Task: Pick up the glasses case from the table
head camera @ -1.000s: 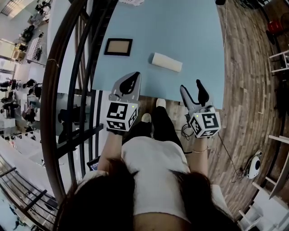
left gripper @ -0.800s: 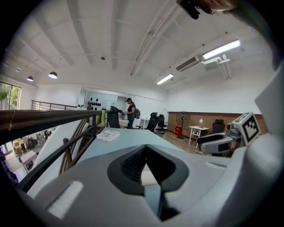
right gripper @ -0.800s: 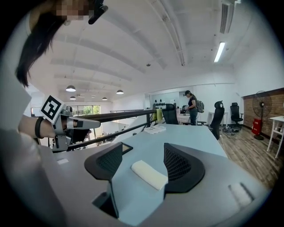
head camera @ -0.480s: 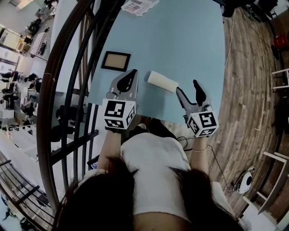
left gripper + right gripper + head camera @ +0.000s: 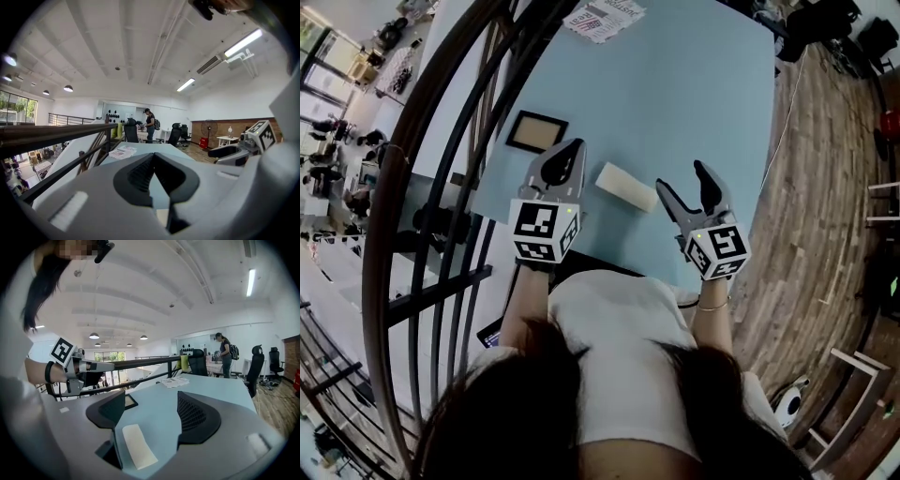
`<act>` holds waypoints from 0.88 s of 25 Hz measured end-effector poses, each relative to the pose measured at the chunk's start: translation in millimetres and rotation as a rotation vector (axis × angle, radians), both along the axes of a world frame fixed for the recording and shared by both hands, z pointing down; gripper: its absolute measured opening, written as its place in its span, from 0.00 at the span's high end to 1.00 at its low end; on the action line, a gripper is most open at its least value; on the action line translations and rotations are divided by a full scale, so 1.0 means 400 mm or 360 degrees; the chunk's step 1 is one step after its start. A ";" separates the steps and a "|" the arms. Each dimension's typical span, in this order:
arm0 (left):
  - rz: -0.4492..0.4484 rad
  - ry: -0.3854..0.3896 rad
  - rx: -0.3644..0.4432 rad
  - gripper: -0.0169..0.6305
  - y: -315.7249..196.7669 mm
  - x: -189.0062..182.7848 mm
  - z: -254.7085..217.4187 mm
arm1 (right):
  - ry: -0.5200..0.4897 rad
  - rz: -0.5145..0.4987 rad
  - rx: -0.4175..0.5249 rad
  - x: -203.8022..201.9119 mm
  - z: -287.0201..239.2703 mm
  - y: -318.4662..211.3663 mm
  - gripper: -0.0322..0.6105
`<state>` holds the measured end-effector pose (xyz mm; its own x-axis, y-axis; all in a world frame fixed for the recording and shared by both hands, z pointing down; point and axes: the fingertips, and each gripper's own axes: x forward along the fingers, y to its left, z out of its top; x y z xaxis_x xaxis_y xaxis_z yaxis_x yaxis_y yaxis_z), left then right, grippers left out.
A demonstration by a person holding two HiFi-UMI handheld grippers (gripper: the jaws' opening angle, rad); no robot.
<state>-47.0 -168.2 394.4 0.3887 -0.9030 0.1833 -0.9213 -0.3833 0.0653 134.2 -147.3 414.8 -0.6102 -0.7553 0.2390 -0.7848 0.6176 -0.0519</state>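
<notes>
The glasses case (image 5: 626,186) is a white oblong lying flat on the light blue table (image 5: 694,94), near its front edge. In the head view it sits between my two grippers, and neither touches it. My left gripper (image 5: 573,147) hovers just left of the case with its jaws together and nothing in them. My right gripper (image 5: 682,180) is to the case's right, its jaws opening wide and holding nothing. In the right gripper view the case (image 5: 138,446) lies on the table ahead of my right gripper (image 5: 152,414), close to the left jaw.
A dark picture frame (image 5: 536,131) lies on the table behind the left gripper. A printed leaflet (image 5: 605,17) is at the far end. A dark curved railing (image 5: 441,187) runs along the table's left side. Wooden floor (image 5: 825,187) lies to the right.
Both grippers have moved forward from the table's front edge to either side of the case. The right gripper's jaws stand wider apart than before.
</notes>
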 end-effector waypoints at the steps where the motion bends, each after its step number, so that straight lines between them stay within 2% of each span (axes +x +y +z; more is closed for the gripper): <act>1: -0.0004 -0.0004 0.0000 0.88 -0.003 0.003 -0.001 | -0.0004 -0.0008 0.0004 0.001 -0.003 -0.006 0.45; 12: 0.0043 -0.0017 -0.0025 0.88 -0.038 0.004 -0.003 | -0.0020 -0.0023 -0.0006 -0.027 -0.017 -0.034 0.45; 22: 0.0055 0.0015 -0.0066 0.89 -0.050 -0.006 0.027 | 0.0077 -0.0091 -0.0077 -0.064 0.039 -0.048 0.43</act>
